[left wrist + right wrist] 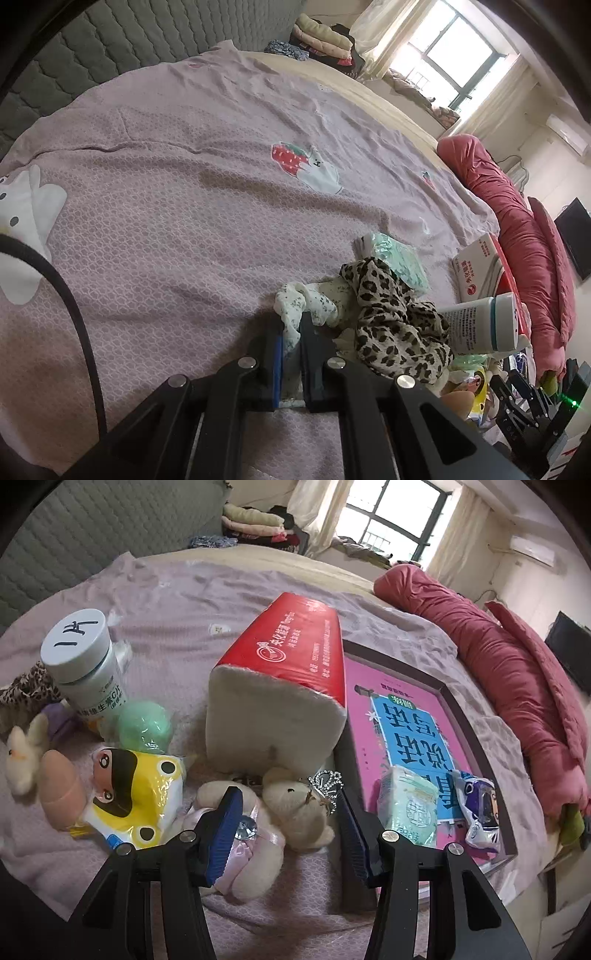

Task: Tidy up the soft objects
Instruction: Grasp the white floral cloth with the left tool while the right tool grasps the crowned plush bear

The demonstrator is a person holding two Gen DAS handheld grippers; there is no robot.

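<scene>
Your left gripper (291,328) is clamped on the white speckled cloth (295,304), beside the leopard-print scarf (388,314) on the bedspread (184,184). Your right gripper (290,805) stands apart, fingers either side of the beige teddy bear (295,808), near the tissue pack (280,686).

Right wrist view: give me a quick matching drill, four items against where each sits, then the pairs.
Items:
1. white pill bottle with grey lid
2. red-wrapped tissue pack
3. cream plush bear with crown
4. pink book

Places:
A. between the open right gripper's fingers
B. far left
C. inside the dark tray
D. centre, behind the bear

Pairs: 1-B, 2-D, 3-A, 4-C
</scene>
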